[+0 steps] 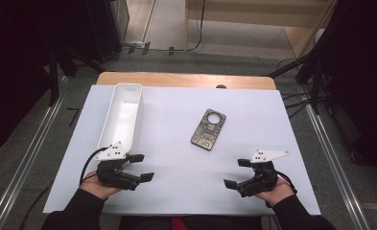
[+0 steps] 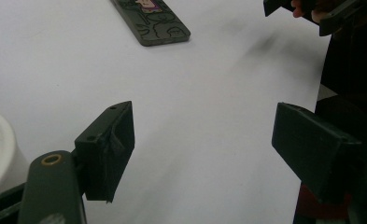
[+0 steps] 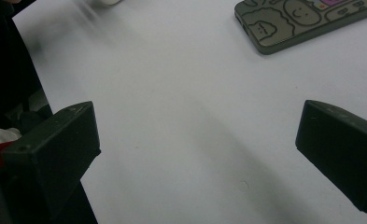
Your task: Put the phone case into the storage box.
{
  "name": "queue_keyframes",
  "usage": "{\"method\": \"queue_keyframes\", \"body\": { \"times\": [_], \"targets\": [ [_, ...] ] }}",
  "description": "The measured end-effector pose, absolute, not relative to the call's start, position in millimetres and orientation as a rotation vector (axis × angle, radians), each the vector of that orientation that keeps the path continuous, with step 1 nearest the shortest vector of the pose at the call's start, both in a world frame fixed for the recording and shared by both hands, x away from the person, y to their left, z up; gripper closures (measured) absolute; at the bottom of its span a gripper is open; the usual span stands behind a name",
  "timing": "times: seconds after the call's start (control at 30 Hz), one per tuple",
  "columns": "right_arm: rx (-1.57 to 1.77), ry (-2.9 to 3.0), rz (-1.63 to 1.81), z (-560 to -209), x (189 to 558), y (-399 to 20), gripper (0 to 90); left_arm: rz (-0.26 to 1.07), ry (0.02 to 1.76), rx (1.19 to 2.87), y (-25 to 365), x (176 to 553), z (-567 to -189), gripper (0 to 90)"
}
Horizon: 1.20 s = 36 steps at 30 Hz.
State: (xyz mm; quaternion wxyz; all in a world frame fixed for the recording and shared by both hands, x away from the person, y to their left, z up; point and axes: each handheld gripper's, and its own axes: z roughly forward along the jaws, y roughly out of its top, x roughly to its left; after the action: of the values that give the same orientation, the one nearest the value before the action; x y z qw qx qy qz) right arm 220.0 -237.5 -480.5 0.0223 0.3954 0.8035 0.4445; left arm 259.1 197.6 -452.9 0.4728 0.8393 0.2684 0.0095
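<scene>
Both grippers sit at the near edge of the white sheet, each held in a hand. Left gripper: jaws spread wide, nothing between them, just near of the white tray, which runs far along the left side. Phone case lies flat mid-sheet, far-right of the left gripper, far-left of the right one, well apart from both. Right gripper: jaws also apart, empty.
</scene>
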Motion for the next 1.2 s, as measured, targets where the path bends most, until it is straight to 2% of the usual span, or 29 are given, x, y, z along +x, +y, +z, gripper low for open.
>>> {"method": "queue_keyframes", "body": {
  "times": [0.37, 0.63, 0.9, 1.03, 1.2],
  "targets": [
    [1.224, 2.493, 1.364, -482, 221, -237, 0.0, -0.022, 0.689, 2.024, 190, 262, -443, 21.1],
    [1.221, 2.492, 1.381, -481, 220, -237, 0.0, -0.034, 0.687, 2.073, 178, 266, -431, 21.1],
    [1.211, 2.496, 1.379, -481, 220, -237, 0.0, -0.006, 0.684, 2.073, 166, 274, -424, 21.1],
    [1.219, 2.496, 1.384, -481, 220, -238, 0.0, -0.051, 0.707, 2.072, 161, 280, -422, 21.2],
    [1.218, 2.496, 1.383, -482, 220, -238, 0.0, 0.002, 0.692, 2.085, 155, 283, -423, 21.2]
  ]
}}
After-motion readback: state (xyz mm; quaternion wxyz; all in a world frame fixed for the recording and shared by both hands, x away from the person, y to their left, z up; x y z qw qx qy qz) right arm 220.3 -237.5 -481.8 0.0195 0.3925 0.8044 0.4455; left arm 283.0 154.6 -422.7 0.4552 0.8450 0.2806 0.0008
